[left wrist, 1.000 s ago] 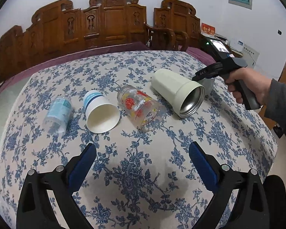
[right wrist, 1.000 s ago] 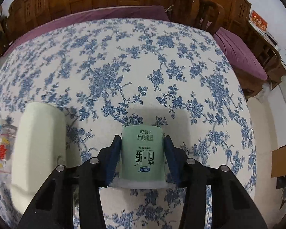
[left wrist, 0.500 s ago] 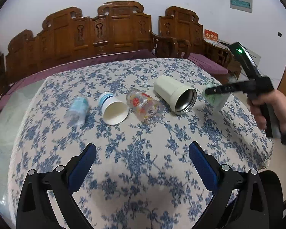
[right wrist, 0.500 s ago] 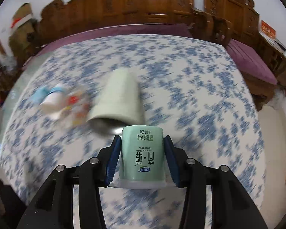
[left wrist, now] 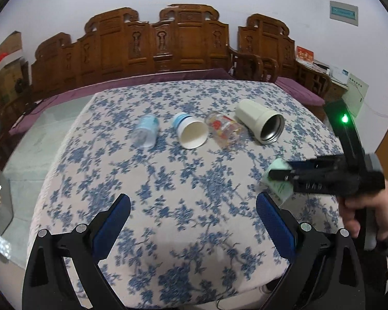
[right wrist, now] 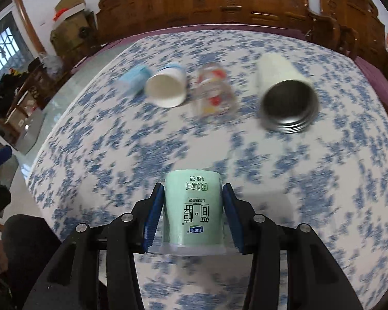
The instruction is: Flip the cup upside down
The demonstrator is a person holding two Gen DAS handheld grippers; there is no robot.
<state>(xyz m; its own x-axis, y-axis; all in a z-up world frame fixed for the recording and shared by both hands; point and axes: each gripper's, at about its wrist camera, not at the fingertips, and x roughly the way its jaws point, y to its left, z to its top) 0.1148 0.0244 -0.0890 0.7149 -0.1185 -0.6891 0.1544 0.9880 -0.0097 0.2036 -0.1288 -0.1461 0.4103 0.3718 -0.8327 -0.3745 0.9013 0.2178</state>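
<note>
The right claw (right wrist: pixel 193 215) is pinching a pale green cup (right wrist: pixel 194 210) by its sides, one blue pad pressed against each flank. The cup is off the tabletop (left wrist: pixel 168 180), held in the air above the near right part of the blue-flowered cloth. In the right wrist view its printed characters read upside down and a clear flange, probably its rim, sits nearest the camera. In the left wrist view the cup is tilted and smeared by motion blur, so I cannot say exactly which way its mouth faces.

The left claw (left wrist: pixel 193 219) hangs spread wide and holds nothing, low over the near edge of the tabletop.

Farther back, four other vessels lie on their sides in a loose row: a small light blue cup (left wrist: pixel 147 131), a white paper cup (left wrist: pixel 191 133) with a blue band, a clear glass (left wrist: pixel 226 131) with red print, and a cream flask (left wrist: pixel 260 121) with a steel mouth. The white paper cup and the clear glass lie close together; the rest sit apart.

Judging by this, the task is roughly midway. The cup is picked up and appears to be turning in the grip. What is left is to finish the turn, set it mouth down on the cloth, and release it. None of the four lying vessels is inverted yet.
</note>
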